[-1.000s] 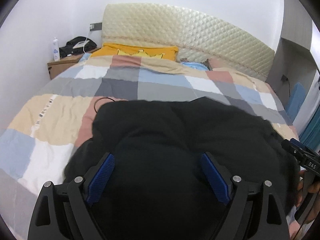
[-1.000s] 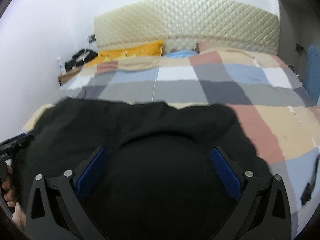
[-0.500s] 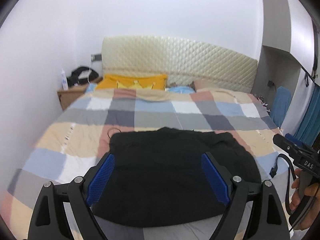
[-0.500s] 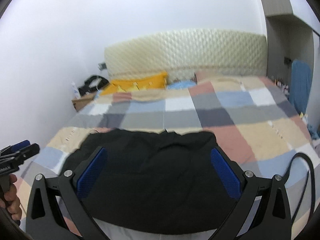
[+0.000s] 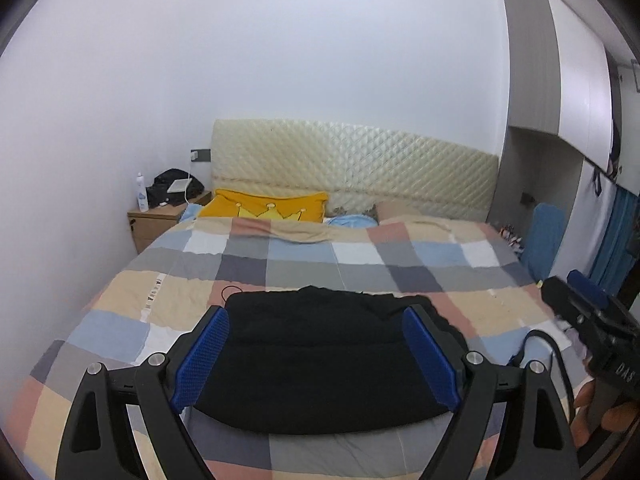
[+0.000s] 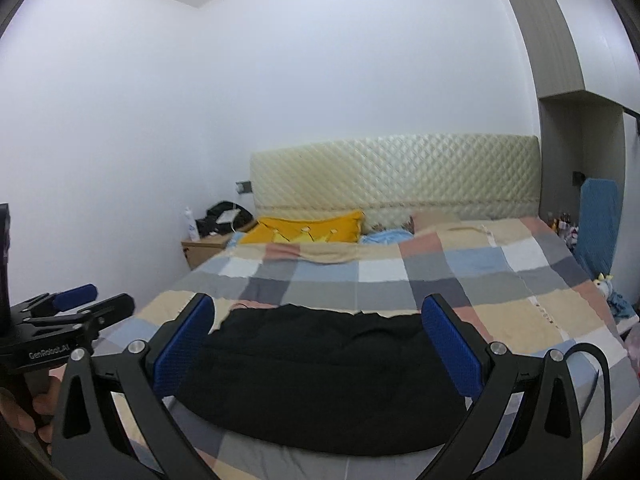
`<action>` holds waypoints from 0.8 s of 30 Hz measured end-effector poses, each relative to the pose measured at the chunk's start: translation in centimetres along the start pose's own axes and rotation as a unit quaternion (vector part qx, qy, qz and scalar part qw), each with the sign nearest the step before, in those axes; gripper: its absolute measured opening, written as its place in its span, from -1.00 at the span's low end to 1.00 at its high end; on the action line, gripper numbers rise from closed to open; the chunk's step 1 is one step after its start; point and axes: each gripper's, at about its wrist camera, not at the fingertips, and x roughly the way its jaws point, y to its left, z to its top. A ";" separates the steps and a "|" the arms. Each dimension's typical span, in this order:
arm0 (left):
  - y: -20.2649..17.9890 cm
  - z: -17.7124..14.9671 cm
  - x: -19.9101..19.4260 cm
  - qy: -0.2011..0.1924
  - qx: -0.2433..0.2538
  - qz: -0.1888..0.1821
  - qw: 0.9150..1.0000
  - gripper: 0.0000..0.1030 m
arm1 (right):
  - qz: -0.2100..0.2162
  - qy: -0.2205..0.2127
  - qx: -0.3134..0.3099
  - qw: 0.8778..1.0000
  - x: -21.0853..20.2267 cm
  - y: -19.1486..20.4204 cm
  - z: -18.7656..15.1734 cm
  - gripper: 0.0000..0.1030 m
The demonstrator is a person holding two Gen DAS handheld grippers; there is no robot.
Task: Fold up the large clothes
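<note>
Both grippers are pulling up off the folded black garment (image 5: pixel 320 364); left gripper (image 5: pixel 316 356), marked "GenRobot.AI", and right gripper (image 6: pixel 320 344), marked "DAS", are gaping empty

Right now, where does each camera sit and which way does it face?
Left wrist: on the left hand-held gripper, above the foot of the bed, facing the headboard and black garment; its open blue fingers show, with the right hand-held gripper and a hand at the right edge.
Right wrist: on the right hand-held gripper, facing likewise; open fingers show, the left hand-held gripper and a hand at the left edge.
Shared: garment, bed, headboard, yellow pillow, nightstand.
</note>
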 end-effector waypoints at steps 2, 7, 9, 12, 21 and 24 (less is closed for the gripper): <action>-0.2 0.0 -1.1 -0.011 0.004 0.011 1.000 0.75 | 0.004 -0.009 -0.006 1.000 -1.0 0.6 0.1 1.00; -0.6 -0.9 -2.7 -0.009 0.002 0.002 1.000 0.82 | 0.016 -0.017 -0.010 1.000 -3.0 1.8 -0.5 1.00; -0.5 -1.4 -3.2 -0.010 0.002 -0.004 1.000 0.82 | 0.010 -0.016 -0.012 1.000 -3.5 2.2 -1.1 1.00; -0.5 -2.1 -3.5 -0.011 0.000 0.015 1.000 0.83 | 0.018 -0.016 -0.002 1.000 -4.2 2.3 -2.1 1.00; -0.3 -5.6 -1.4 0.041 -0.006 0.030 0.999 0.83 | -0.008 0.032 -0.008 0.999 -2.8 1.8 -6.0 1.00; -0.5 -6.7 -0.4 0.062 -0.005 0.029 0.998 0.83 | -0.011 0.056 -0.018 0.998 -2.2 2.0 -7.1 1.00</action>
